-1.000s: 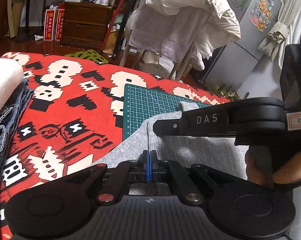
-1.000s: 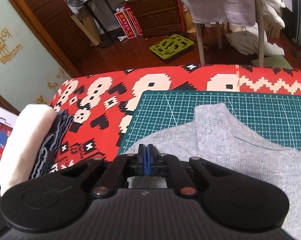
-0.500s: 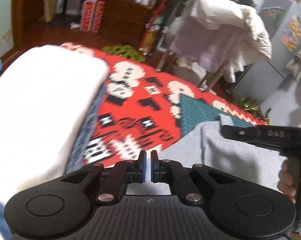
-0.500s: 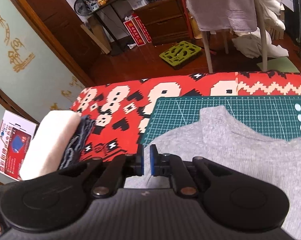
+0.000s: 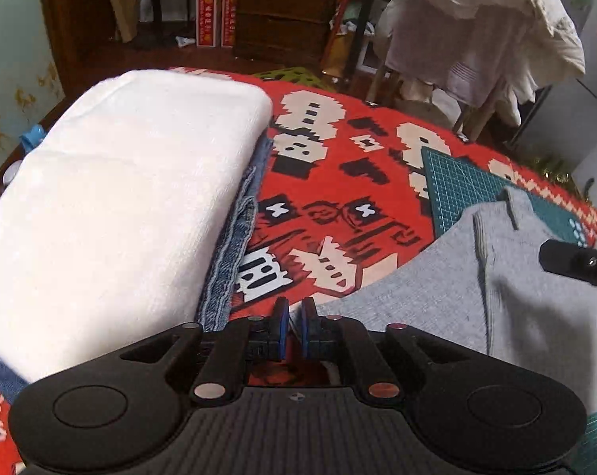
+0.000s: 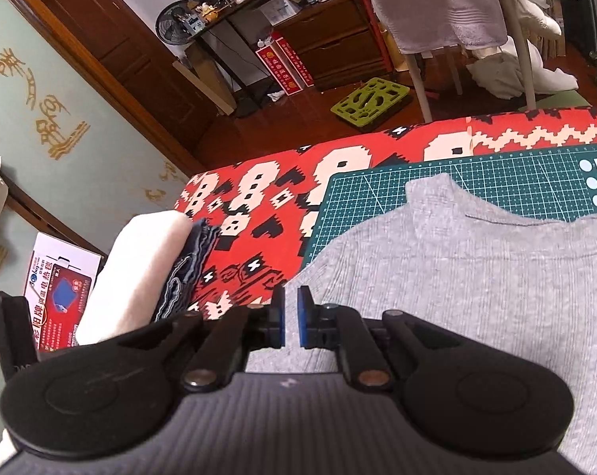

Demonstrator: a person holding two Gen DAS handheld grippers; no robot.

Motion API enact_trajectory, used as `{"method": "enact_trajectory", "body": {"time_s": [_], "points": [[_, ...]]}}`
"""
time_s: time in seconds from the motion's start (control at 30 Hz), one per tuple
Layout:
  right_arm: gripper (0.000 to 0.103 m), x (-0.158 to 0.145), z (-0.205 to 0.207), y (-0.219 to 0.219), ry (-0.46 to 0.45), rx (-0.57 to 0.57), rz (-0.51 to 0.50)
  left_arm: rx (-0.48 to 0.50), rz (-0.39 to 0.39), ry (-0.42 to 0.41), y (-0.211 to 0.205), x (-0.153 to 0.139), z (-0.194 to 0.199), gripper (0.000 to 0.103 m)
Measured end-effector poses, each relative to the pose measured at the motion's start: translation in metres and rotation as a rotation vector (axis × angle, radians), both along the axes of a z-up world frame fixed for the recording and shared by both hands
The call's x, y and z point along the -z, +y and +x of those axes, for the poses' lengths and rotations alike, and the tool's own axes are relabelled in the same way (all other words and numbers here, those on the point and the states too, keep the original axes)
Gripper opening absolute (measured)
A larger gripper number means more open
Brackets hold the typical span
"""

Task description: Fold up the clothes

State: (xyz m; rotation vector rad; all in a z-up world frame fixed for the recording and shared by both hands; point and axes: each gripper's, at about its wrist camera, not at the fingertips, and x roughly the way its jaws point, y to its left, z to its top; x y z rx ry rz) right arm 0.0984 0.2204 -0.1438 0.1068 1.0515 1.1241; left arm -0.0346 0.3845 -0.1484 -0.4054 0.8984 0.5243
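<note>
Both tools have let go since a second ago: they were pinched on the grey fabric, now the left tool [image 5: 294, 326] and the right tool [image 6: 291, 322] each show a narrow gap between the blue pads with nothing in it. The left one has also swung left, so the folded pile fills much more of its view.

The grey ribbed top [image 6: 476, 273] lies flat on the surface, its far part and collar on the green cutting mat [image 6: 476, 176], its near-left edge spilling onto the red patterned cloth [image 6: 258, 206]. In the left view a crease runs down the top [image 5: 496, 297], and the black nose of the right tool [image 5: 575, 263] pokes in from the right above it.

To the left sits the pile: a white folded towel [image 5: 120, 206] on top of folded denim [image 5: 235, 245], which sticks out along the right edge. A strip of bare red cloth separates the pile from the grey top, so there's open room between them.

Writing-wise, a white box [image 6: 58, 289] beside the surface on the left has a red panel with Chinese characters, and I can't read them properly. Red boxes [image 5: 217, 18] on the floor by the wooden drawers have yellow print, too small to make out.
</note>
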Motion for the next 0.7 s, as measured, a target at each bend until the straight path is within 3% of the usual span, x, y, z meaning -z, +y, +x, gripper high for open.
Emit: {"method": "enact_trajectory", "body": {"time_s": [0.13,0.17,0.3,0.57,0.7], "points": [[0.009,0.001,-0.004,-0.003,-0.017,-0.006,-0.009,0.007,0.041,0.003,-0.007,0.0,0.002,0.009],[0.009,0.001,-0.005,-0.004,-0.024,-0.008,-0.013,0.012,0.064,0.006,-0.01,0.0,0.002,0.004],[0.008,0.0,-0.025,-0.008,-0.086,-0.054,-0.039,0.025,0.175,0.02,-0.023,-0.001,0.002,0.003],[0.006,0.008,-0.085,-0.03,-0.186,-0.174,-0.083,-0.011,0.171,-0.029,-0.01,-0.009,-0.011,0.003],[0.005,0.018,-0.103,-0.031,-0.187,-0.204,-0.094,-0.007,0.173,-0.025,-0.011,-0.008,-0.009,0.003]]}}
